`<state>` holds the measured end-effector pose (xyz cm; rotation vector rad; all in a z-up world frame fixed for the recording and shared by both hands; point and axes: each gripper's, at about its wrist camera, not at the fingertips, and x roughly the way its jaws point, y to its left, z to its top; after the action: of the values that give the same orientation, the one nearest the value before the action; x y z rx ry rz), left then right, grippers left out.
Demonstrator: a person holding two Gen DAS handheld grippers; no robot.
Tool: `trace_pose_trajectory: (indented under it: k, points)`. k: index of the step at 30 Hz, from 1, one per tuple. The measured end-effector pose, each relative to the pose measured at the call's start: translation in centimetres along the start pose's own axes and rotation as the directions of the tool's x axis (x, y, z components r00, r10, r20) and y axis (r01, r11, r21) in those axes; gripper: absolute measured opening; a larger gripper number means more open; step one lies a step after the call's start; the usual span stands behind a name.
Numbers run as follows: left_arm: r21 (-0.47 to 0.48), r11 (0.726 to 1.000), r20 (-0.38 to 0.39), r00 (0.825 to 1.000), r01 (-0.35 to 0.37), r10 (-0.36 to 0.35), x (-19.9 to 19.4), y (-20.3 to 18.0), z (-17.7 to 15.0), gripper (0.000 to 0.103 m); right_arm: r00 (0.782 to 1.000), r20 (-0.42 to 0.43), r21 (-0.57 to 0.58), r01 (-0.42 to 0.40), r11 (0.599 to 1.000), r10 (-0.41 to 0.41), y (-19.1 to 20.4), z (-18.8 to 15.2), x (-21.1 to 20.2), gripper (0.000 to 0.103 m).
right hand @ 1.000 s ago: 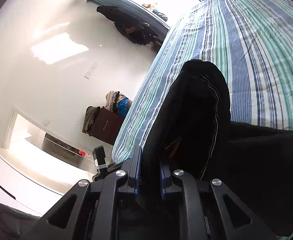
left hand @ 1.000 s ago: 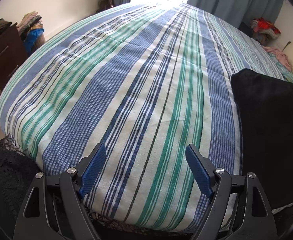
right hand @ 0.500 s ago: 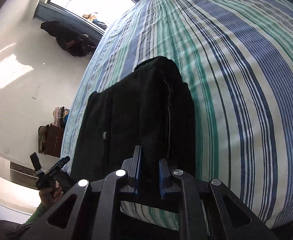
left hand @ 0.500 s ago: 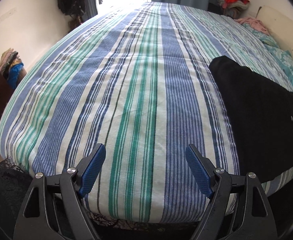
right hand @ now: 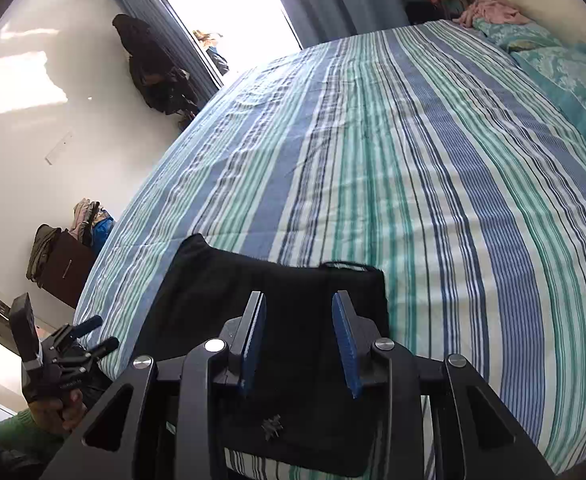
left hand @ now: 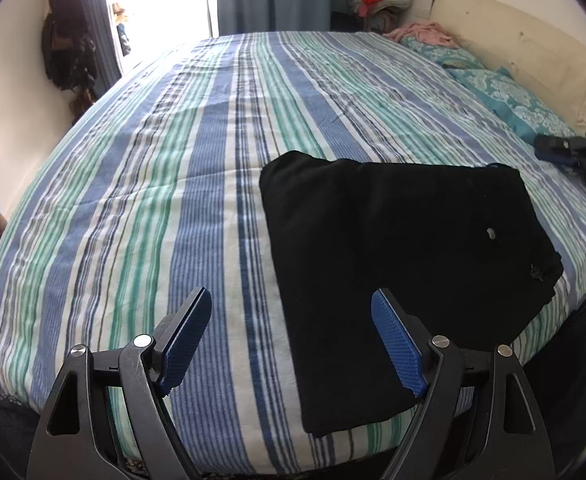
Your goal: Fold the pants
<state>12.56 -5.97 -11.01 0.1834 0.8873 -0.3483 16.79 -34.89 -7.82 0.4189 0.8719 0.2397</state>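
Pants (left hand: 393, 256) (folded) lie at the striped bed's (left hand: 173, 184) near edge.

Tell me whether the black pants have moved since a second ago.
Yes. The black pants, which hung bunched in the right gripper, now lie folded flat near the front edge of the striped bedspread, with the jaws opening.

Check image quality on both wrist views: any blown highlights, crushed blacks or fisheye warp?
Left wrist view: window clipped white; black pants nearly featureless; bedspread stripes bow outward, dark vignette in corners. Right wrist view: window blown out, sun patch glaring on the wall; pants crushed to black, stripes curved.
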Motion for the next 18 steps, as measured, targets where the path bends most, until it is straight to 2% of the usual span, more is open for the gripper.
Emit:
trace_pose_trajectory:
  k: [3,4,6,7,9,11,15,18]
  points:
    - [0.063,0.998,-0.064,0.998,-0.022,0.026,2.1,-1.7,-1.1,0.084,1.000,-0.008,-0.011,-0.020,1.000,0.020,1.1,0.7,3.2,0.036]
    - [0.079,0.997,-0.082,0.996,-0.019,0.026,2.6,-1.9,-1.7,0.084,0.999,-0.037,0.001,0.014,1.000,-0.013,0.7,0.3,5.0,0.035]
    - [0.091,0.996,-0.073,0.997,-0.009,0.016,2.6,-2.1,-2.5,0.084,0.986,-0.129,0.058,0.111,0.992,-0.103,-1.5,-1.9,8.7,0.028]
    - [0.093,0.996,-0.069,0.998,-0.009,0.015,2.2,-2.0,-2.6,0.085,0.984,-0.152,0.099,0.110,0.989,-0.094,-2.7,-3.0,9.7,0.028]
    - [0.090,0.996,-0.075,0.997,-0.005,0.012,1.6,-1.8,-2.4,0.085,0.994,-0.076,0.131,0.086,0.988,-0.077,-3.2,-3.9,8.8,0.026]
    - [0.059,0.998,-0.074,0.997,0.002,0.002,0.8,-1.4,-2.2,0.085,0.991,-0.072,0.120,0.120,0.985,-0.112,-2.5,-4.1,7.1,0.026]
    - [-0.021,0.999,-0.050,0.998,0.035,-0.036,-0.8,-0.2,-1.9,0.085,0.988,-0.009,0.026,0.157,0.987,-0.157,0.5,-5.2,1.5,0.026]
    - [-0.039,0.999,-0.051,0.998,0.037,-0.039,-0.6,-0.3,-2.0,0.086,0.989,0.005,-0.058,0.145,0.988,-0.145,3.3,-7.7,-1.2,0.026]
